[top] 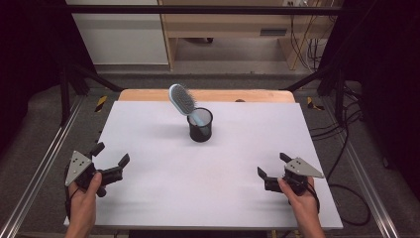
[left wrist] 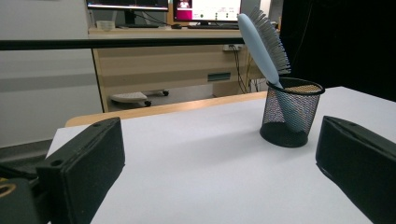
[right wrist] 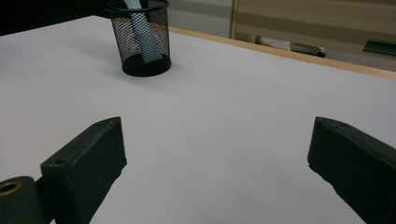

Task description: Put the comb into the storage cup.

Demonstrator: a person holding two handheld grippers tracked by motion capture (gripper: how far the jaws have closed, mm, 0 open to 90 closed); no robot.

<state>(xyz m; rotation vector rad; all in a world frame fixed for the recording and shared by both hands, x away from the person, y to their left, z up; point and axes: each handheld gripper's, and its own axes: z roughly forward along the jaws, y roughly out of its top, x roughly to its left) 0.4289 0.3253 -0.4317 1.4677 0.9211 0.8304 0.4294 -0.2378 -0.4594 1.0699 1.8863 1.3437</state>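
White desk (top: 148, 148), hairbrush (top: 182, 99) upright in the mesh cup (top: 200, 126) toward the far edge.
Both grippers, left (top: 111, 158) and right (top: 272, 166), gape empty near the front corners; brush leans far-left, about equally distant from both.

Lab workspace, black metal frame (top: 74, 74) around white table (top: 163, 163), loose cables (top: 309, 47), monitors (left wrist: 205, 9) on wooden desk (left wrist: 159, 56)

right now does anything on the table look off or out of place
Only mildly: the blue hairbrush stands handle-down in the black mesh cup, its head leaning out over the rim toward the left. Nothing is spilled or damaged. Both the left gripper and right gripper rest open, apart from it.
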